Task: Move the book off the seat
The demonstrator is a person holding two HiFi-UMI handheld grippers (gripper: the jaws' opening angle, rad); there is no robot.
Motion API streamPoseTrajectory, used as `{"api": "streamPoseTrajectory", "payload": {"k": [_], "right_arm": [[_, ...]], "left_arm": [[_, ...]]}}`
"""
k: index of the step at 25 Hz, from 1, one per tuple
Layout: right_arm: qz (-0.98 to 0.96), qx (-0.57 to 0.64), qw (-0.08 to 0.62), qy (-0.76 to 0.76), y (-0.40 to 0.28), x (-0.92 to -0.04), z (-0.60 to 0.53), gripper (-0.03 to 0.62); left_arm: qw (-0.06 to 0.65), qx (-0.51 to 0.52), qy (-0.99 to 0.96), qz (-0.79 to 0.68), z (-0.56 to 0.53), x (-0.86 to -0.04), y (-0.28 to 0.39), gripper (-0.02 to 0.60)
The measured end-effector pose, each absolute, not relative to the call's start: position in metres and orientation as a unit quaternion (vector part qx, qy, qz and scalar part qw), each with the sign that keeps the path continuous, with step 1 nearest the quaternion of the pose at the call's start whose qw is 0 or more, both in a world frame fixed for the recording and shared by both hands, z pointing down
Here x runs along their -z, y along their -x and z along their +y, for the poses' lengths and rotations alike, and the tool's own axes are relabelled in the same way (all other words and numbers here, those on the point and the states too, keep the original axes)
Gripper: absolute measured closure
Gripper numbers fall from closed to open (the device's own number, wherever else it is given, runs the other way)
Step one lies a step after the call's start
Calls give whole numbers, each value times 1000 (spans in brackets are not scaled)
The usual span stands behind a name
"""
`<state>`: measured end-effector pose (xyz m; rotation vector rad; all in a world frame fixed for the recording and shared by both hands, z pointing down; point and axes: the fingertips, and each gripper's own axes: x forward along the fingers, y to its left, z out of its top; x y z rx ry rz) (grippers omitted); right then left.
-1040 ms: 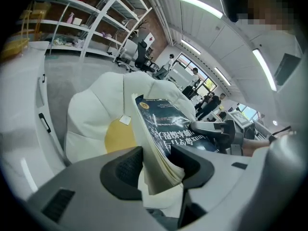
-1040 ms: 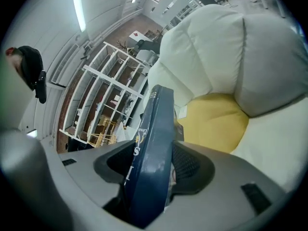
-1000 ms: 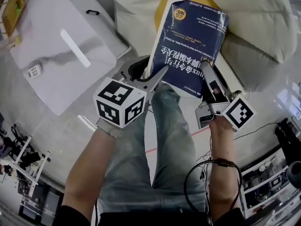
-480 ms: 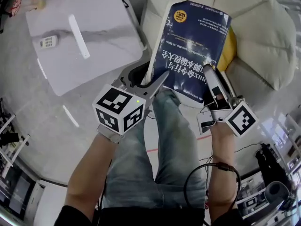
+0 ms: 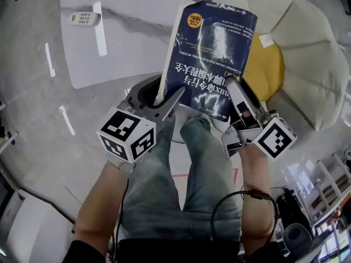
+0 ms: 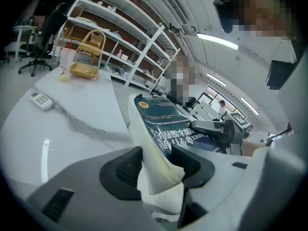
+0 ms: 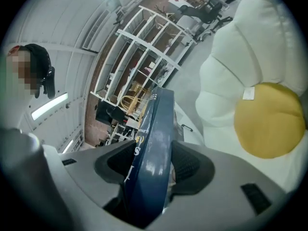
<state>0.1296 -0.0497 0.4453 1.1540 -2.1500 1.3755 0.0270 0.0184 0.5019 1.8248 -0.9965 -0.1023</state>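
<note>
- Book (image 5: pixel 211 59): I am holding 1 aloft with 2 grippers.
- My left gripper (image 5: pixel 164 96) is clamping its pages.
- My right gripper (image 5: pixel 235 87) is clamping its spine.

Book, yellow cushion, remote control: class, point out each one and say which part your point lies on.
book (image 5: pixel 211 53), head view, middle of its dark blue cover.
yellow cushion (image 5: pixel 266 71), head view, its bare centre.
remote control (image 5: pixel 83 18), head view, its keypad face.

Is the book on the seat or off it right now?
Off: left tool and right tool hold the book up, clear of the seat.
</note>
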Motion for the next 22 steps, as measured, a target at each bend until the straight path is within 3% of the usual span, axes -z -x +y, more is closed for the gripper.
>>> {"api": "streamPoseTrajectory", "payload": {"k": [22], "right_arm": [[-761,-439,155,-452,-142,-444,-43,353]], "left_arm": [[474,71,-791,-380,14,-511,-33,390]]}}
